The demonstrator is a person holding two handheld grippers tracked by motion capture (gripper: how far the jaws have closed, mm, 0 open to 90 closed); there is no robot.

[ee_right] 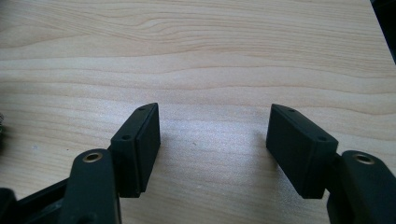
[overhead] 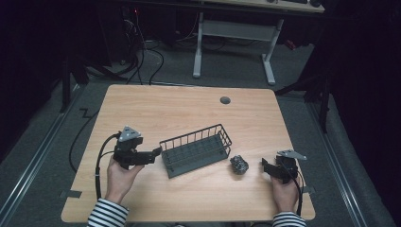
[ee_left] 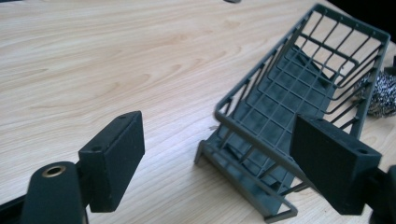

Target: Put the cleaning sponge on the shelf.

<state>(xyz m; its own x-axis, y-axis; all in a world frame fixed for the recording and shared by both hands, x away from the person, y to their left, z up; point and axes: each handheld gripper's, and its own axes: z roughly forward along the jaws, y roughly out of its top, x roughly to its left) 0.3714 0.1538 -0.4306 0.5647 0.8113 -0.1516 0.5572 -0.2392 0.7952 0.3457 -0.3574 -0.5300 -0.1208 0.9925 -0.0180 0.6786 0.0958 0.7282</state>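
A dark wire basket [overhead: 189, 135] stands empty at the middle of the wooden table [overhead: 189, 109], turned at a slant. A shiny grey ball of metal scouring wool [overhead: 239, 164] lies on the table just right of the basket. My left gripper [overhead: 156, 152] sits close to the basket's left end, pointing at it, jaws open. In the left gripper view the basket [ee_left: 261, 128] rises ahead of the open left gripper [ee_left: 219, 158], its near end partly behind the right pad, and the wool ball [ee_left: 380, 95] shows beyond it. My right gripper [overhead: 265, 164] rests right of the ball, apart from it. The right gripper [ee_right: 215, 144] is open over bare wood.
A round cable hole [overhead: 225, 100] sits near the table's far edge. Beyond the table stands another desk with white legs [overhead: 268, 61], and cables [overhead: 142, 56] run over the grey floor. Bare wood stretches behind the basket and along the near edge.
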